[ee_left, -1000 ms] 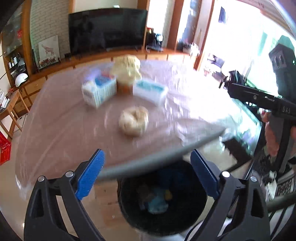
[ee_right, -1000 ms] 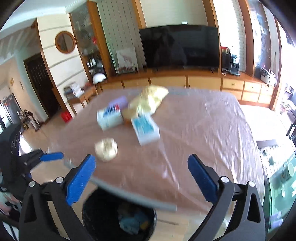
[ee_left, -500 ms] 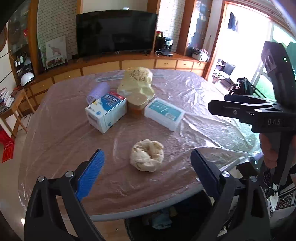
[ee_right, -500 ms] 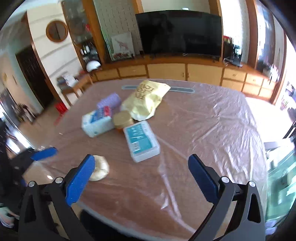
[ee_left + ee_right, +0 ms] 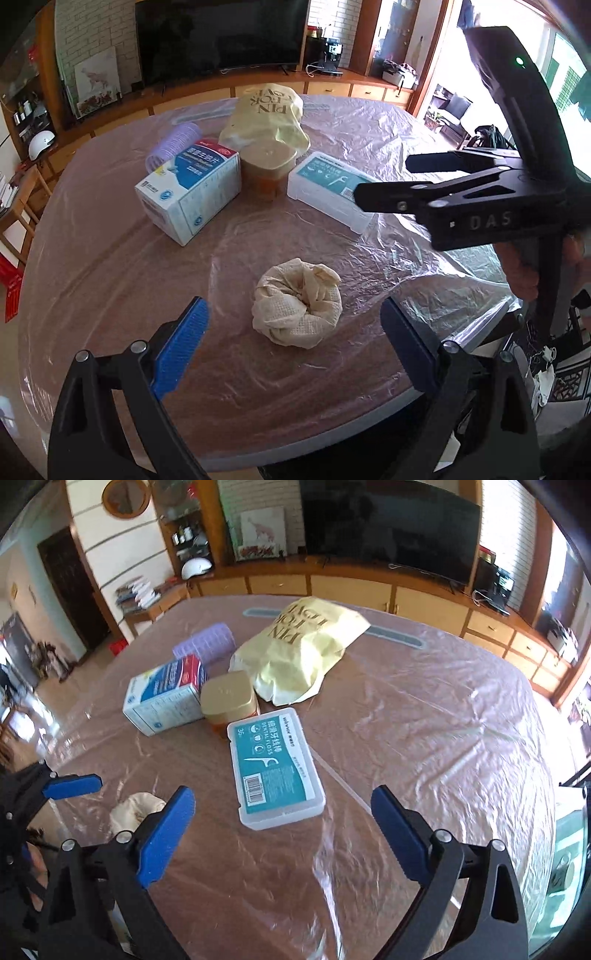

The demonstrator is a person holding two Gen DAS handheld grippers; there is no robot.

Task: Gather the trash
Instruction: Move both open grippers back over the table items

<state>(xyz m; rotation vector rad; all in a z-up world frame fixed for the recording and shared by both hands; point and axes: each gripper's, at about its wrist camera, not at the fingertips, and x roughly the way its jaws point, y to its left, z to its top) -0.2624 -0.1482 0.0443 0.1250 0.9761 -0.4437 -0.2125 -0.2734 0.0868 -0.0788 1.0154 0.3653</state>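
A crumpled beige tissue wad (image 5: pixel 297 304) lies on the plastic-covered round table (image 5: pixel 110 277), near its front edge. My left gripper (image 5: pixel 293 314) hovers above it, open, and the wad shows between the blue pads without touching them. The wad (image 5: pixel 135 808) also peeks out behind the left finger in the right wrist view. My right gripper (image 5: pixel 281 797) is over the near end of a clear dental floss box (image 5: pixel 275 771). Its jaws are closing slightly but stand wide, and the pads touch nothing. It reaches in from the right (image 5: pixel 382 177).
Behind the tissue stand a blue-and-white carton (image 5: pixel 188 192), a gold-lidded jar (image 5: pixel 267 162), a yellow bag (image 5: pixel 266 114) and a purple roll (image 5: pixel 173 144). A person's hand (image 5: pixel 524 273) grips the right tool. Cabinets and a TV (image 5: pixel 388 528) line the far wall.
Both grippers moved forward and down over the table. The black bin below the table edge dropped out of view. The tissue now lies between the left pads and the floss box ahead of the right ones.
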